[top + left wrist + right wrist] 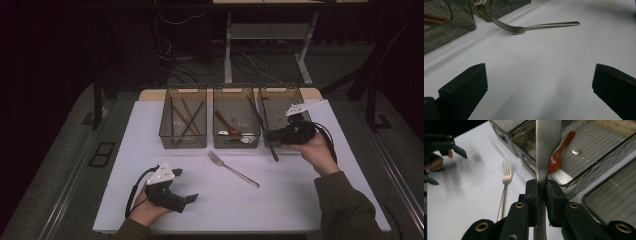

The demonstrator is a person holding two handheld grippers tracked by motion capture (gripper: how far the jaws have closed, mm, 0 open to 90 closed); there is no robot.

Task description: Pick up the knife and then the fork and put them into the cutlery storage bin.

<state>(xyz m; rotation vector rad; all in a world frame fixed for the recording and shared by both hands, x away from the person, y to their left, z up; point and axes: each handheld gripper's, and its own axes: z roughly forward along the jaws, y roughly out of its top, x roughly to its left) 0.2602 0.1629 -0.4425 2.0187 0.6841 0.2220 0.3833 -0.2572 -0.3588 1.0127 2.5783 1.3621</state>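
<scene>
My right gripper hovers at the front of the middle and right bins, shut on a long metal knife. The knife slants from above the middle bin down toward the table. A silver fork lies on the white table in front of the bins. My left gripper rests low at the near left, open with nothing between its jaws, pointing toward the fork. It also appears far off in the right gripper view.
Three clear bins stand in a row at the back. The left bin holds brown chopsticks. The middle bin holds a red-brown spoon and a white spoon. The right bin stands behind my right gripper.
</scene>
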